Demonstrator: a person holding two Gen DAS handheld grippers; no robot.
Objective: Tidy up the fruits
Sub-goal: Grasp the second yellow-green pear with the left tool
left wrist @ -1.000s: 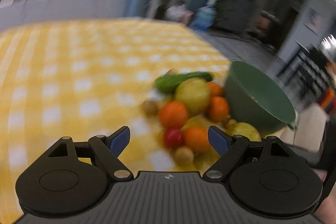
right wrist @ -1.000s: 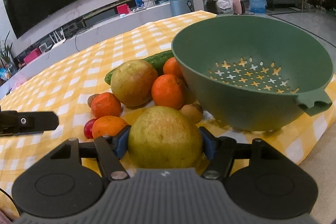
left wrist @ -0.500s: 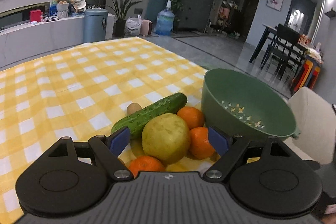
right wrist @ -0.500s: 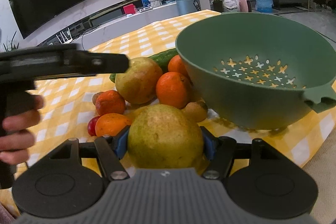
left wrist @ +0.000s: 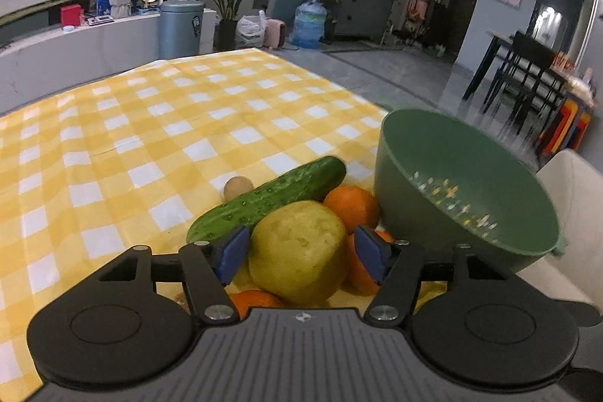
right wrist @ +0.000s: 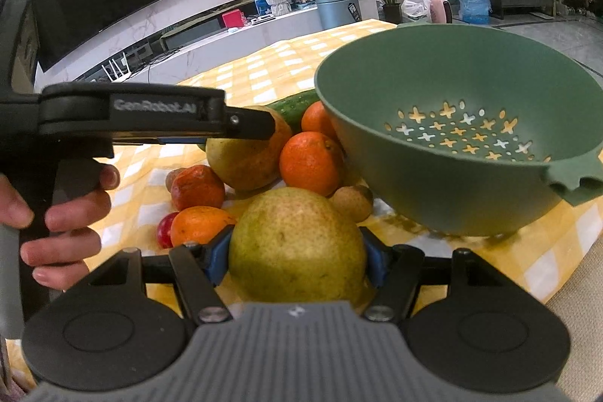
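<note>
My right gripper point(right wrist: 296, 257) is shut on a yellow-green pear point(right wrist: 297, 247), held just above the tablecloth in front of the green colander point(right wrist: 452, 176). My left gripper point(left wrist: 301, 253) is open, its blue pads point(left wrist: 233, 253) on either side of a second yellow pear point(left wrist: 297, 251) with small gaps showing. That pear point(right wrist: 245, 161) also shows in the right wrist view, under the left gripper's body point(right wrist: 150, 115). Oranges point(right wrist: 311, 162), a cucumber point(left wrist: 267, 200), a red fruit point(right wrist: 165, 229) and small brown fruits point(right wrist: 352, 202) lie in a pile left of the colander point(left wrist: 463, 198).
The yellow checked tablecloth point(left wrist: 150, 138) covers the table; its edge runs just right of the colander. A beige seat point(left wrist: 565, 213) stands beyond that edge. The person's hand point(right wrist: 56, 213) grips the left tool's handle.
My left gripper swung in over the fruit pile, came down around the second pear and narrowed its jaws. The right gripper rose slightly, still holding its pear.
</note>
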